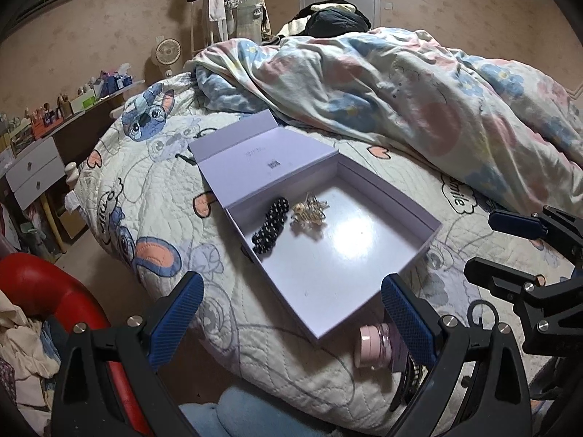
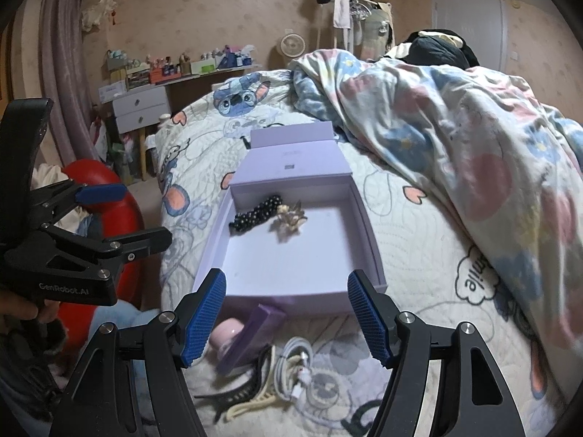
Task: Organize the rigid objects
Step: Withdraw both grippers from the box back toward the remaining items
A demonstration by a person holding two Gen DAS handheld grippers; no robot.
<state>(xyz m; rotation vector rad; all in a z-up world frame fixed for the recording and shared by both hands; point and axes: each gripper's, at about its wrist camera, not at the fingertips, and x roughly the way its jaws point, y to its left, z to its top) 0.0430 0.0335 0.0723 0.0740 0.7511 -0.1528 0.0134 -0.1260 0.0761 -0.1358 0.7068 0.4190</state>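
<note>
An open lavender box (image 1: 346,255) (image 2: 284,266) lies on the quilted bed with its lid folded back. Inside, at the far end, lie a black dotted hair clip (image 1: 271,224) (image 2: 255,213) and a gold claw clip (image 1: 309,211) (image 2: 289,218). In front of the box sit a pink jar (image 1: 375,344) (image 2: 227,331), a small purple box (image 2: 251,338), a coiled white cable (image 2: 295,364), a black claw clip (image 2: 240,389) and a cream clip (image 2: 251,408). My left gripper (image 1: 291,313) (image 2: 138,215) hangs open over the box's near-left corner. My right gripper (image 2: 286,320) (image 1: 488,247) is open and empty above the loose items.
A crumpled floral duvet (image 1: 419,102) covers the bed's right and far side. A red round object (image 1: 54,291) and clothes lie left of the bed. A dresser (image 2: 142,111) and a cluttered shelf stand along the far wall.
</note>
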